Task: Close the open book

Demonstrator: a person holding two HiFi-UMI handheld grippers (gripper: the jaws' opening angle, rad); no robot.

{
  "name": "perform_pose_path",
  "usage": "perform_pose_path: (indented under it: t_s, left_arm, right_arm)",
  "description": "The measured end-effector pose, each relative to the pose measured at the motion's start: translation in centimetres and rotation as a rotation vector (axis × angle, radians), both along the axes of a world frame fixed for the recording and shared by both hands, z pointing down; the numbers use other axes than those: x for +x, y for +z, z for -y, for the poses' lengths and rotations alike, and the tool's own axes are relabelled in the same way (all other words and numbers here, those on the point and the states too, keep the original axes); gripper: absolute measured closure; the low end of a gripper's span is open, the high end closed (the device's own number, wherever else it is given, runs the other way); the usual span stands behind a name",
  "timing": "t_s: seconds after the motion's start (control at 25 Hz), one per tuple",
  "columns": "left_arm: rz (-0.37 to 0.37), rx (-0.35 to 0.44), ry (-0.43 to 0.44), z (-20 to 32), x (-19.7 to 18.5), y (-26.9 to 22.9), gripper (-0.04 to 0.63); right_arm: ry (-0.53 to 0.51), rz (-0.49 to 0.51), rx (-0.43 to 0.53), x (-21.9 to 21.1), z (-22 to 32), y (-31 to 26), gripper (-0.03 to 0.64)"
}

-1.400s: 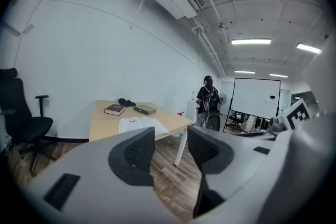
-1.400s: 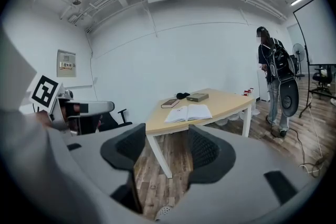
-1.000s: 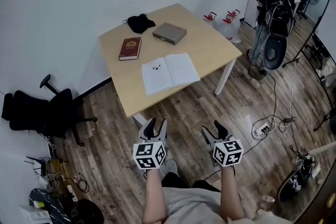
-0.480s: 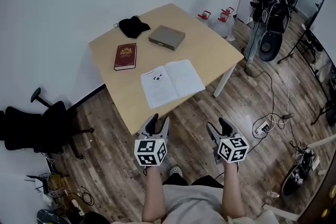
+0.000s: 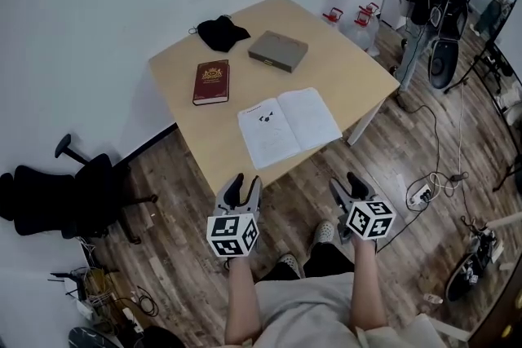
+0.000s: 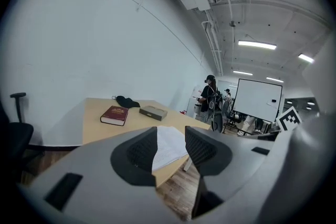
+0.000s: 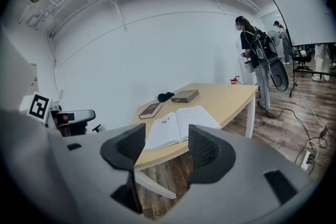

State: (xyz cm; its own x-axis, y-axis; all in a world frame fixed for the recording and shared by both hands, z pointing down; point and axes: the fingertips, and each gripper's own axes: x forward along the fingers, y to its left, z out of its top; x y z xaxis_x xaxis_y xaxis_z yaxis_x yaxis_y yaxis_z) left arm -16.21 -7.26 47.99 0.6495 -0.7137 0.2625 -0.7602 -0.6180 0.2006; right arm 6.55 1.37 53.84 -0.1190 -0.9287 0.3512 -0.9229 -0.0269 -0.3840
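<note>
Gaping empty, left gripper and right gripper are facing the open book, half-hidden in the left gripper view.

1. A pale wooden table fills the upper middle of the head view and stands on a plank floor.
2. An open book lies pages up near the table's lower edge.
3. A closed red book lies flat to its upper left, apart from it.
4. A grey box lies right of the red book.
5. A black cloth sits above both, near the table's top edge.
</note>
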Motion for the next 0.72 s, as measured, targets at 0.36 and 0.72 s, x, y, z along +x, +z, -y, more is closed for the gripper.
perform_pose_path:
  t_s: [0.36, 0.72]
  left_arm:
    - [0.019, 0.013, -0.016, 5.0, 0.5, 0.0, 0.422]
    - [0.080, 0.028, -0.015, 11.9, 3.8, -0.7, 0.422]
  right_arm:
    - [0.010, 0.049, 0.008, 1.5, 6.1, 0.6, 0.353]
    - [0.020, 0.085, 0.067, 4.9, 14.0, -2.0, 0.353]
